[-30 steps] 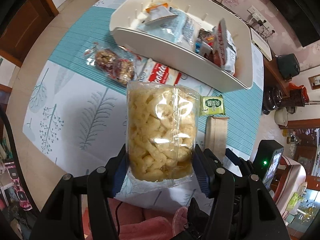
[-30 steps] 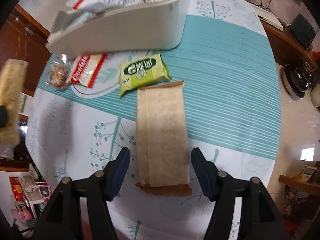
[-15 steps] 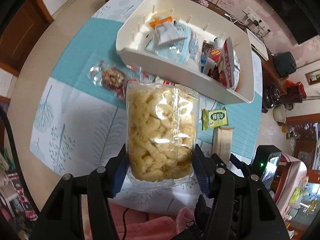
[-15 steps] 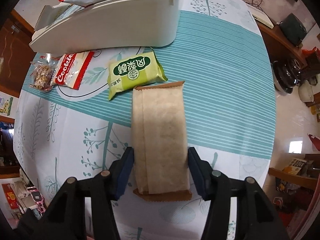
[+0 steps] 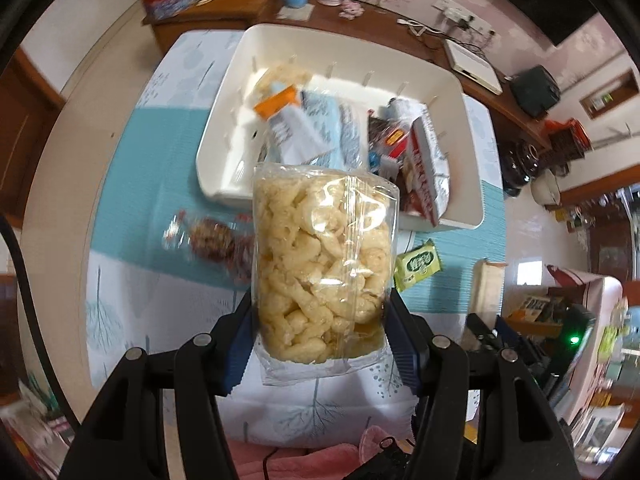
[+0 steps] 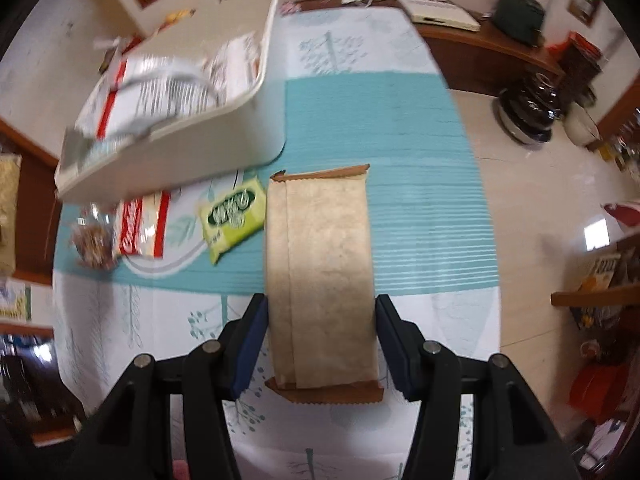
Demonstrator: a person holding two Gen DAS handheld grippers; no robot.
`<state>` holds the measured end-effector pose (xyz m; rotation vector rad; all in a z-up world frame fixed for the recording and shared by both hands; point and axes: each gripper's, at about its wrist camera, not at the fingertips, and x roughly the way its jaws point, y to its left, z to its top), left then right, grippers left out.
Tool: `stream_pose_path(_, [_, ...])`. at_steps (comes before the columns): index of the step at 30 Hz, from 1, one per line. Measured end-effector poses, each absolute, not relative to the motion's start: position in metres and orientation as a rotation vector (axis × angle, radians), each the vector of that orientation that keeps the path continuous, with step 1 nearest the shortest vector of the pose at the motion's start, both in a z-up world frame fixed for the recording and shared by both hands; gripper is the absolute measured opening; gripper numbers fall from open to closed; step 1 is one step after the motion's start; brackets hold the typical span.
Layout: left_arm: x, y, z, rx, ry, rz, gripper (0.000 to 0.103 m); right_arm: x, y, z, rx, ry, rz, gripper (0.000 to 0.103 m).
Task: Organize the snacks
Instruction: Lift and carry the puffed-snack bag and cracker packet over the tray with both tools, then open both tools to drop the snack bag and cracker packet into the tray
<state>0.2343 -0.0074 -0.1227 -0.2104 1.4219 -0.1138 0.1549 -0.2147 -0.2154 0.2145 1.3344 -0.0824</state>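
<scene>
My left gripper (image 5: 322, 344) is shut on a clear bag of pale puffed snacks (image 5: 324, 264), held in the air in front of the white bin (image 5: 224, 128). The bin holds several snack packets and also shows in the right wrist view (image 6: 256, 120). My right gripper (image 6: 318, 344) is shut on a long brown paper packet (image 6: 320, 272), lifted above the table. On the table lie a green packet (image 6: 234, 218) (image 5: 418, 264), a red-and-white packet (image 6: 142, 230) and a clear nut packet (image 6: 92, 242) (image 5: 208, 236).
The round table (image 6: 400, 120) has a teal striped and white leaf-print cloth. A wooden sideboard (image 5: 224, 12) with a tin and cup stands behind the bin. Floor and dark appliances (image 6: 528, 112) are to the right.
My left gripper has risen and moved toward the bin with the puffed snack bag. My right gripper closed on the brown packet and lifted it off the table.
</scene>
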Motion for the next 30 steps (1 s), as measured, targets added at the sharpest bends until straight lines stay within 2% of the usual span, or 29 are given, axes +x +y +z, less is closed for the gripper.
stream_pose_path(5, [0.257, -0.007, -0.117, -0.155, 1.407, -0.161, 0.059, 0.157, -0.222, -0.182, 0.253, 1.243, -0.134, 0.054])
stream_pose_path(14, [0.293, -0.005, -0.125, -0.095, 1.406, -0.212, 0.059, 0.187, -0.197, -0.159, 0.299, 1.125, -0.073, 0.054])
stream_pose_path(30, [0.35, -0.004, -0.156, -0.115, 1.359, -0.385, 0.059, 0.266, -0.127, -0.194, 0.372, 1.082, 0.049, 0.054])
